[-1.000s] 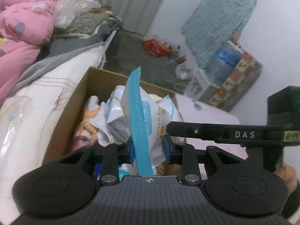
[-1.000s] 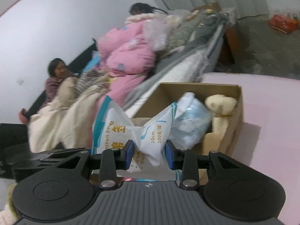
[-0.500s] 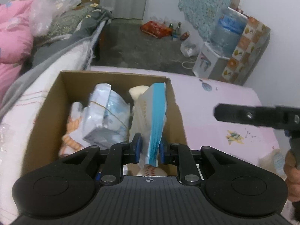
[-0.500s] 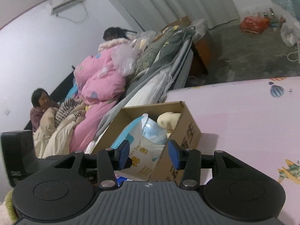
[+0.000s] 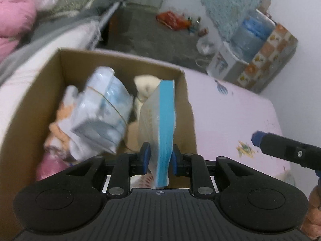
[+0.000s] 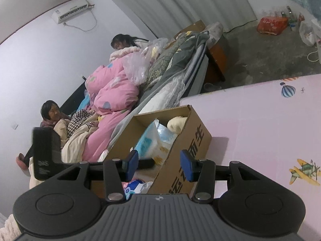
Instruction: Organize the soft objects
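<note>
A brown cardboard box [image 5: 120, 57] sits on a pink sheet. Inside it lie a pale blue tissue pack [image 5: 102, 118], a cream plush [image 5: 146, 84] and other soft items. My left gripper [image 5: 159, 156] hangs over the box's near right corner, its jaws opening while the pads still touch a white cotton-swab pack with a blue edge [image 5: 165, 120] that stands upright inside. My right gripper [image 6: 159, 158] is open and holds nothing. It is drawn back to the right of the box [image 6: 192, 140], and one of its fingers [image 5: 280, 150] shows in the left wrist view.
The pink sheet [image 5: 230, 116] with cartoon prints spreads to the right of the box. A bed with a pink quilt [image 6: 112, 92] and two people lies left of it. A water dispenser [image 5: 250, 32] and bags stand on the concrete floor beyond.
The right gripper let go of the swab pack, opened and pulled back to the right. The left gripper carried the pack down into the box's right side.
</note>
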`<act>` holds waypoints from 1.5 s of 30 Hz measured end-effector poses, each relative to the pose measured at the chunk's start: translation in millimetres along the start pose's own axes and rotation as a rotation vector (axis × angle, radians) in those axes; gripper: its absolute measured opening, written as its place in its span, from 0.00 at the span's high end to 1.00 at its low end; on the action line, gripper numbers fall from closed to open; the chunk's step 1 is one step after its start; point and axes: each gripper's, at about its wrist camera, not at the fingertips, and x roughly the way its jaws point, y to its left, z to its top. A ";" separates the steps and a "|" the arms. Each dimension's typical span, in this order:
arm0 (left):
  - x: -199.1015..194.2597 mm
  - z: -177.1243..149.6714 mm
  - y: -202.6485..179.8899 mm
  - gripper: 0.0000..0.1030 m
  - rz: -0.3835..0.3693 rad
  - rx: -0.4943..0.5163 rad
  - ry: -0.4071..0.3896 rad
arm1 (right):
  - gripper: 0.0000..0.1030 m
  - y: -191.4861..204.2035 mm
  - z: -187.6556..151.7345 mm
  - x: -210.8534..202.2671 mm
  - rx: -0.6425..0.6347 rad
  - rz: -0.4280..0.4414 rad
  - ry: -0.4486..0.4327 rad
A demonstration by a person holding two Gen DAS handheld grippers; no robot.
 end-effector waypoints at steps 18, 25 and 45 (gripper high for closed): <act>-51.9 -6.4 -17.3 0.16 -0.101 0.015 -0.052 | 0.69 21.1 -20.4 -50.4 -0.028 -0.001 -0.076; -156.0 -52.3 -3.6 0.00 -0.061 0.004 -0.298 | 0.50 68.0 -67.8 -110.3 -0.131 -0.009 -0.182; -197.6 -223.7 24.9 0.00 0.188 0.072 -0.431 | 0.50 200.0 -234.1 -60.4 -0.476 -0.551 -0.289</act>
